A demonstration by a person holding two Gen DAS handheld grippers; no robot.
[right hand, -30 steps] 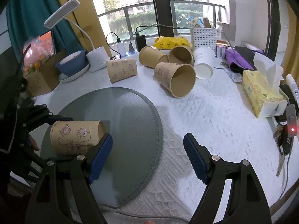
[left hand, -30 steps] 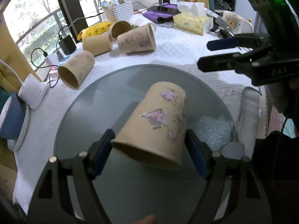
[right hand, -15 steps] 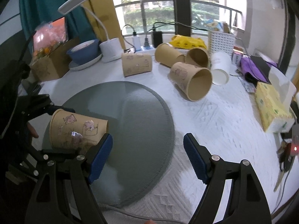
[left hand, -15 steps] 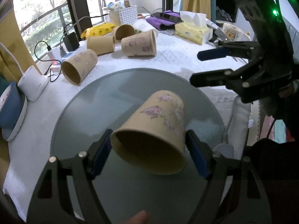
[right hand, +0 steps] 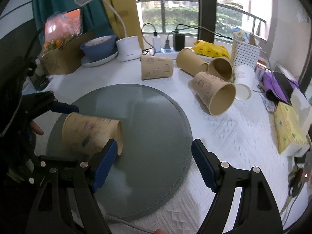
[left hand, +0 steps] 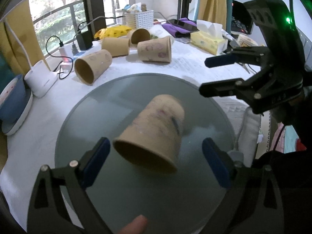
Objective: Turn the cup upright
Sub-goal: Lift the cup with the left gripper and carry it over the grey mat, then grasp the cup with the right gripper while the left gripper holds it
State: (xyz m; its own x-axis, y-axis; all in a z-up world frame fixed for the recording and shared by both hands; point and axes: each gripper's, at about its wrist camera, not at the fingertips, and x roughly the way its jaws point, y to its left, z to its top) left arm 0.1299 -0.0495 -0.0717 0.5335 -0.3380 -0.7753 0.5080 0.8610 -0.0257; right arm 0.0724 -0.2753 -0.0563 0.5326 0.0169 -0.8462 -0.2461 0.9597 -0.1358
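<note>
the paper cup (left hand: 152, 134) is blurred and sits tilted between the pads of your left tool (left hand: 156, 161), over the round grey mat (left hand: 136, 89); you cannot tell from either view whether it touches the mat. its long axis runs away from the left tool and slightly up, so the open rim faces back toward you and the closed base points forward and to the right. the pads stand wide of the rim on both sides with gaps showing, so the left tool is released and grips nothing.

in the right wrist view the cup (right hand: 91, 132) lies on its side, rim toward the left tool, base just beside the near pad of your right tool (right hand: 155, 158), which is also spread open and empty. the left tool is the nearer one and already straddles the cup; the flip likely depends on getting the base down, since the rim is now the low, near end.

four more brown cups (right hand: 213, 95) lie on their sides on the white worktop (right hand: 224, 136) beyond the mat, well apart.
</note>
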